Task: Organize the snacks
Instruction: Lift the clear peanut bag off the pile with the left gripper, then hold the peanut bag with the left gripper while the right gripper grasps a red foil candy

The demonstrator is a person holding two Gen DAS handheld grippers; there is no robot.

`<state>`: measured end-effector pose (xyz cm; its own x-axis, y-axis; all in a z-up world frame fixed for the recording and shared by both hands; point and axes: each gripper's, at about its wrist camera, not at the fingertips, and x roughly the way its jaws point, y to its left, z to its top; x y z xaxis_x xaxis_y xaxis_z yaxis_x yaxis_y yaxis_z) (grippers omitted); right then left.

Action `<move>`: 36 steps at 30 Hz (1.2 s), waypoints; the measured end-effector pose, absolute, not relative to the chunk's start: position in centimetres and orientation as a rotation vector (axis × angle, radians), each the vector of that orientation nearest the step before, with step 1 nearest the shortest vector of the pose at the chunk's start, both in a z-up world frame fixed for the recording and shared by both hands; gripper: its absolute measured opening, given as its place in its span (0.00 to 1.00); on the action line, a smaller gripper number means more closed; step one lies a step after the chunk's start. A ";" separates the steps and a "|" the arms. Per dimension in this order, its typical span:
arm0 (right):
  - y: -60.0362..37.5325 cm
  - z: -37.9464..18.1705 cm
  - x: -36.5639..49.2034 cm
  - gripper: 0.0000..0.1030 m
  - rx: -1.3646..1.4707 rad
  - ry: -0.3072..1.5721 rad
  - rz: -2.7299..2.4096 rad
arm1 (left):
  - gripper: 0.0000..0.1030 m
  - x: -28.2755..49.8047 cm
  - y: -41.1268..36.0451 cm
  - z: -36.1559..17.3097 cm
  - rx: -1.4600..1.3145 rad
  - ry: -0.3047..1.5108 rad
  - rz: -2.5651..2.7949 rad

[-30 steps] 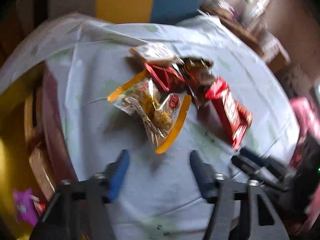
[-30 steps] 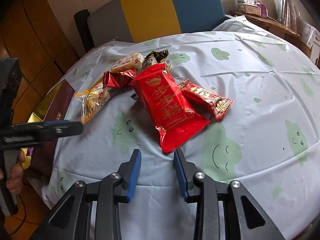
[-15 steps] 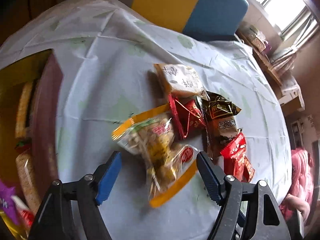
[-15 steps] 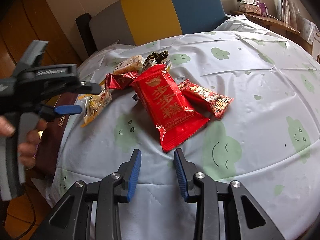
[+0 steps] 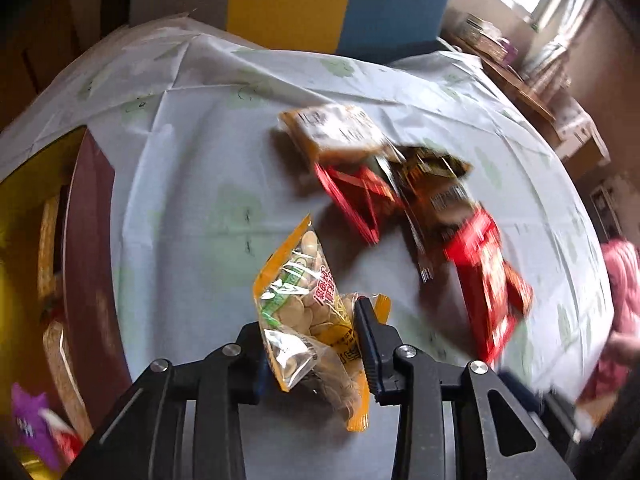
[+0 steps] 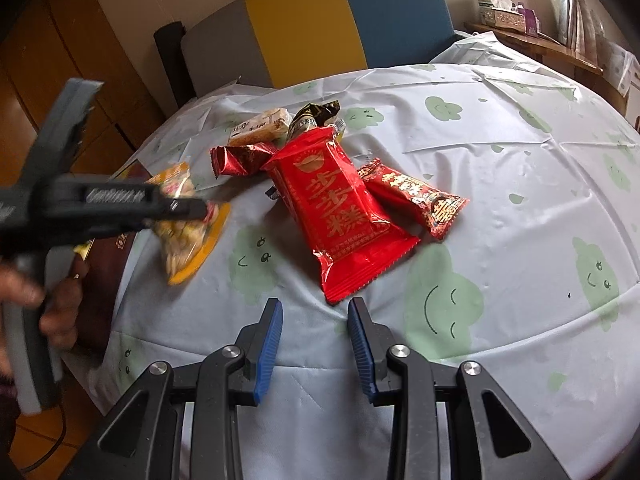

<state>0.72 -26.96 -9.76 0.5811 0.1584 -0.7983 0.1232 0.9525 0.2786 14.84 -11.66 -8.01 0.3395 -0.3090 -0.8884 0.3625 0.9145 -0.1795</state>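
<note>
My left gripper [image 5: 310, 332] is shut on a clear and orange bag of nuts [image 5: 304, 300] and holds it above the table; the same bag [image 6: 188, 224] shows in the right wrist view under the left gripper's body [image 6: 100, 204]. A pile of snacks lies mid-table: a large red packet [image 6: 336, 216], a smaller red packet [image 6: 416, 196], a crumpled red wrapper [image 6: 240, 158], a dark packet [image 6: 314, 116] and a tan bar [image 6: 260, 130]. My right gripper [image 6: 314, 322] is open and empty, just in front of the large red packet.
The round table has a pale cloth with green smiley clouds [image 6: 520, 200]. A dark red and gold box [image 5: 84, 240] sits beyond the table's left edge. A grey, yellow and blue sofa [image 6: 320, 20] stands behind the table.
My left gripper closed on the bag of nuts and lifted it off the table. My right gripper has stayed still and open.
</note>
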 end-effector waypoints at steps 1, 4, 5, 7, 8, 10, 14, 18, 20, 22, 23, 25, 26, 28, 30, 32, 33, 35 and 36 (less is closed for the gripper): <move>-27.0 -9.7 0.9 0.34 0.318 0.964 0.028 | 0.36 14.0 -11.6 -8.0 0.064 1.138 -0.449; -27.6 -9.3 1.5 0.30 0.353 0.993 0.072 | 0.36 11.4 -11.1 -8.0 0.097 1.115 -0.493; -27.7 -9.1 1.8 0.27 0.368 0.996 0.095 | 0.36 10.5 -10.9 -8.0 0.105 1.105 -0.508; -27.3 -7.9 2.3 0.27 0.336 0.976 0.118 | 0.36 9.2 -10.7 -8.1 0.115 1.085 -0.524; -26.9 -7.0 2.9 0.27 0.311 0.962 0.137 | 0.36 8.4 -10.5 -8.1 0.122 1.072 -0.533; -26.2 -5.9 3.9 0.27 0.283 0.949 0.170 | 0.36 7.5 -10.4 -8.2 0.133 1.045 -0.545; -25.0 -4.5 7.8 0.27 0.264 0.953 0.233 | 0.36 6.8 -10.0 -8.5 0.111 1.014 -0.553; -22.9 -4.0 11.2 0.34 0.151 0.957 0.295 | 0.36 6.8 -9.3 -8.7 0.075 1.003 -0.564; -21.7 -4.4 13.0 0.35 0.067 0.979 0.310 | 0.36 6.9 -9.1 -8.9 0.050 1.003 -0.568; -20.8 -4.9 14.3 0.38 0.010 1.002 0.316 | 0.37 7.0 -8.8 -9.1 0.031 1.003 -0.571; -20.5 -5.1 14.9 0.39 -0.015 1.016 0.323 | 0.37 7.0 -8.7 -9.1 0.025 1.000 -0.572; -19.9 -6.0 16.2 0.39 -0.081 1.037 0.308 | 0.37 6.8 -8.6 -9.1 0.022 0.995 -0.574; -19.6 -6.3 16.6 0.39 -0.106 1.042 0.307 | 0.37 6.8 -8.6 -9.1 0.022 0.994 -0.574; -19.1 -7.1 17.7 0.39 -0.173 1.057 0.282 | 0.37 6.9 -8.6 -9.2 0.017 0.996 -0.576; -19.4 -7.7 18.5 0.39 -0.201 1.064 0.261 | 0.37 7.0 -8.6 -9.3 0.012 0.998 -0.577; -19.6 -8.4 19.4 0.39 -0.205 1.081 0.260 | 0.37 7.1 -8.6 -9.3 0.009 0.997 -0.577; -19.6 -8.7 19.7 0.44 -0.205 1.091 0.266 | 0.37 7.2 -8.7 -9.4 0.009 0.997 -0.575; -19.4 -9.0 20.0 0.44 -0.211 1.083 0.269 | 0.37 7.1 -8.8 -9.4 0.010 0.995 -0.573; -19.4 -9.0 20.1 0.43 -0.207 1.077 0.270 | 0.37 7.1 -8.8 -9.4 0.011 0.994 -0.571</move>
<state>20.09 -19.44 -9.02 0.4459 0.1162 -0.8875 -0.3164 0.9480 -0.0348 7.06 -8.81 -9.40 0.4114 -0.4493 -0.7930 0.4589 0.8538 -0.2457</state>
